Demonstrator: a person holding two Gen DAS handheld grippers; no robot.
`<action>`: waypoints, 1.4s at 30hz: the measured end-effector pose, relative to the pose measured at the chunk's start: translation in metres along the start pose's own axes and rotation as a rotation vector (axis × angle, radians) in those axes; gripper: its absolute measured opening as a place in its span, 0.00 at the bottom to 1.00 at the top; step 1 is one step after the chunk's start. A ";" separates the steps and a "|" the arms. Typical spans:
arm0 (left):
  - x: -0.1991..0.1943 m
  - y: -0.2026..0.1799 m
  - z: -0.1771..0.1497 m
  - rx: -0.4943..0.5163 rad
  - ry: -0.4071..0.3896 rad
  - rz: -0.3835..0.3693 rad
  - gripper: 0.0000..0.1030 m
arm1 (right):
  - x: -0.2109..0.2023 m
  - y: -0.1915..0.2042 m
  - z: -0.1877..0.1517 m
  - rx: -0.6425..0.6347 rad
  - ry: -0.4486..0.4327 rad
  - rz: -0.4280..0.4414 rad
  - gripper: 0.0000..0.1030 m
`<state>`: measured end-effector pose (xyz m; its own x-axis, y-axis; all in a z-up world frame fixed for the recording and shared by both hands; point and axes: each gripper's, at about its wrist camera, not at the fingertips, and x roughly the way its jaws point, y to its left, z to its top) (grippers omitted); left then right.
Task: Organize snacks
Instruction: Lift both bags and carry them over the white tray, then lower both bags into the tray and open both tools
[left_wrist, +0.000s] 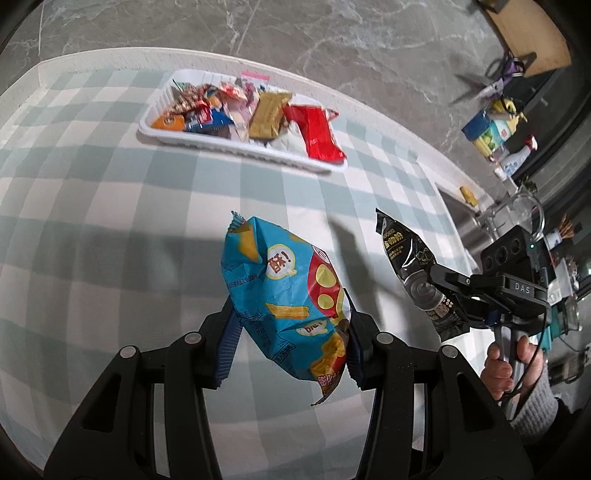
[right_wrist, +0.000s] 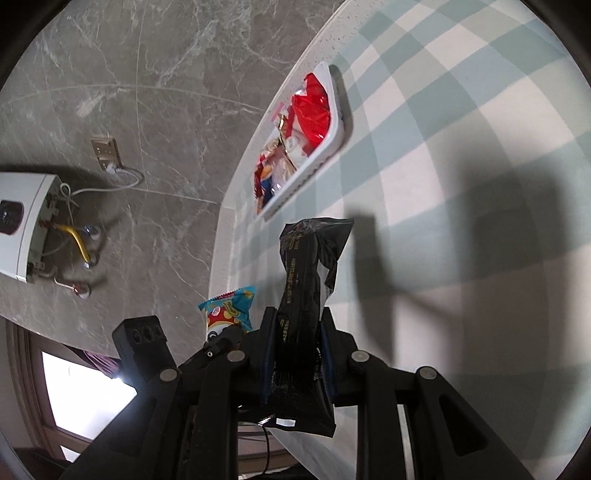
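Note:
My left gripper (left_wrist: 291, 332) is shut on a blue snack bag (left_wrist: 284, 291), held above the checked tablecloth (left_wrist: 110, 206). My right gripper (right_wrist: 297, 347) is shut on a black snack packet (right_wrist: 310, 280), which sticks up between the pads. In the left wrist view the right gripper (left_wrist: 448, 291) hangs at the right with the black packet (left_wrist: 410, 254) in it and a hand on its handle. The blue bag (right_wrist: 231, 310) peeks in at the left of the right wrist view. A white tray (left_wrist: 236, 146) full of several snacks sits near the table's far edge; a red packet (left_wrist: 317, 133) overhangs its right end.
Beyond the table is a grey marble wall. At the right in the left wrist view stand a sink (left_wrist: 461, 218), bottles (left_wrist: 495, 133) and scissors (left_wrist: 484, 88). The right wrist view shows the tray (right_wrist: 325, 155), a wall socket (right_wrist: 107, 151) and a white appliance (right_wrist: 26, 225).

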<state>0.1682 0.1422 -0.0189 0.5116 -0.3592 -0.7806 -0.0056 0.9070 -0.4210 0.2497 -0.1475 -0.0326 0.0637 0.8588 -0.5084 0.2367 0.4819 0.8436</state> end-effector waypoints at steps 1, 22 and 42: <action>-0.001 0.001 0.004 -0.002 -0.003 -0.001 0.44 | 0.001 0.002 0.004 0.003 -0.004 0.008 0.23; 0.007 0.039 0.131 0.017 -0.056 -0.028 0.44 | 0.046 0.044 0.102 -0.004 -0.061 0.083 0.23; 0.102 0.070 0.265 0.107 -0.023 0.051 0.44 | 0.116 0.042 0.226 -0.064 -0.075 -0.013 0.23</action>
<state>0.4477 0.2275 -0.0062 0.5322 -0.3079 -0.7887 0.0590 0.9428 -0.3282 0.4864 -0.0664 -0.0952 0.1342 0.8379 -0.5290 0.1758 0.5053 0.8449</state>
